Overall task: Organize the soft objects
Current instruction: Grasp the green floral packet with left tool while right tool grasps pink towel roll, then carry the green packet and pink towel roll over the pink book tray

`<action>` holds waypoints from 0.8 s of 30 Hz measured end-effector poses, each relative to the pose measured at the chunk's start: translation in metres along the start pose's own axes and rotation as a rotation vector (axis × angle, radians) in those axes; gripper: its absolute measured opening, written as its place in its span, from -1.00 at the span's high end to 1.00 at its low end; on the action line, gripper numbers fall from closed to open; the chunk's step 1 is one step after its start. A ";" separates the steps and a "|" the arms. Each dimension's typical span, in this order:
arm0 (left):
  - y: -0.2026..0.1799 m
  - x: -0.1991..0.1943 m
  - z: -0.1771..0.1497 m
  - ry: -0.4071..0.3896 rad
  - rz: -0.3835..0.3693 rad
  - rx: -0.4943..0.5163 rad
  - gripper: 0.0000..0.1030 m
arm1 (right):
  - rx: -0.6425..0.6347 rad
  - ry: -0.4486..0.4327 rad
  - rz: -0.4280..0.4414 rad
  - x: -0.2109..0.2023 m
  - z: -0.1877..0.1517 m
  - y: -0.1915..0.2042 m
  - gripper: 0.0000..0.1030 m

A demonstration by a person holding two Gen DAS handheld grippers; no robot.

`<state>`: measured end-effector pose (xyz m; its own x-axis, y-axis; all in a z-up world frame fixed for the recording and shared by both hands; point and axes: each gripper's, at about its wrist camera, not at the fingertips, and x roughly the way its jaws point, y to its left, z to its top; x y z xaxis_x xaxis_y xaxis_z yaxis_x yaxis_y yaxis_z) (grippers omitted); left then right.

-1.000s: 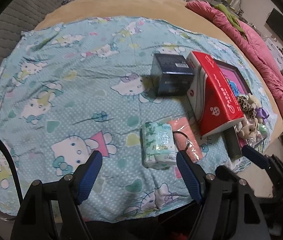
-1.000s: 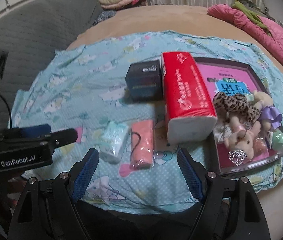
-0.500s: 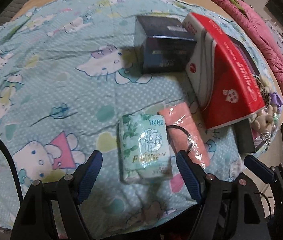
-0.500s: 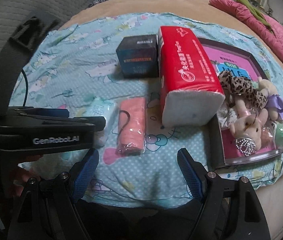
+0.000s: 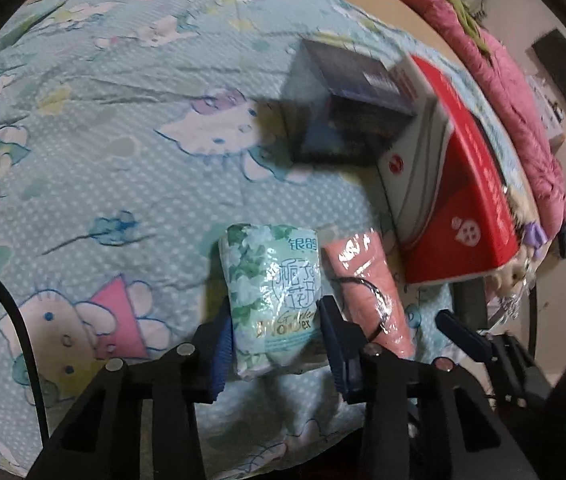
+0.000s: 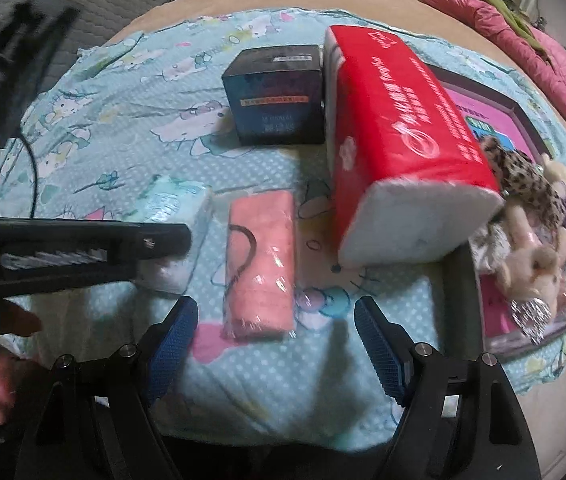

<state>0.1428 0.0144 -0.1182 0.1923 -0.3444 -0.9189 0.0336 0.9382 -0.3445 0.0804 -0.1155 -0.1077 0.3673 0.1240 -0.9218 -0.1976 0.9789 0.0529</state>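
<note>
A bed [image 5: 95,184] under a cartoon-print sheet carries the items. At six o'clock in the left wrist view, the left gripper [image 5: 275,344] has just narrowed its fingers around the green tissue pack [image 5: 273,296], apparently gripping; lifting should follow. The right gripper [image 6: 277,344], fingers wide and empty, hovers over the pink wrapped bundle [image 6: 261,264].

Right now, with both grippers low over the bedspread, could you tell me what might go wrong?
1. The left gripper has just been closing around the green tissue pack; the soft pack may squash or slip out.
2. Its right finger sits close to the pink wrapped roll and could nudge it.
3. The right gripper, open over that roll, might crowd the left one.
</note>
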 end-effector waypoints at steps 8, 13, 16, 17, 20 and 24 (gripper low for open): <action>0.024 -0.025 0.005 -0.045 0.026 -0.015 0.20 | -0.053 0.005 -0.013 0.023 0.008 0.020 -0.07; 0.030 -0.038 -0.005 -0.070 0.030 -0.017 0.20 | -0.071 -0.018 0.017 0.023 0.011 0.022 0.26; 0.026 -0.050 -0.006 -0.094 0.031 -0.017 0.20 | -0.080 -0.066 0.044 0.007 0.015 0.022 0.27; 0.027 -0.055 -0.008 -0.103 0.032 -0.017 0.20 | -0.081 -0.081 0.052 0.001 0.016 0.021 0.27; 0.019 -0.072 -0.009 -0.138 0.033 -0.005 0.20 | -0.072 -0.119 0.077 -0.020 0.021 0.017 0.27; -0.001 -0.098 -0.006 -0.187 0.038 0.033 0.20 | -0.042 -0.191 0.099 -0.059 0.029 0.001 0.27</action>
<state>0.1176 0.0468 -0.0292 0.3725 -0.2988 -0.8786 0.0544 0.9522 -0.3008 0.0848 -0.1171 -0.0424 0.5092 0.2522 -0.8229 -0.2780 0.9531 0.1201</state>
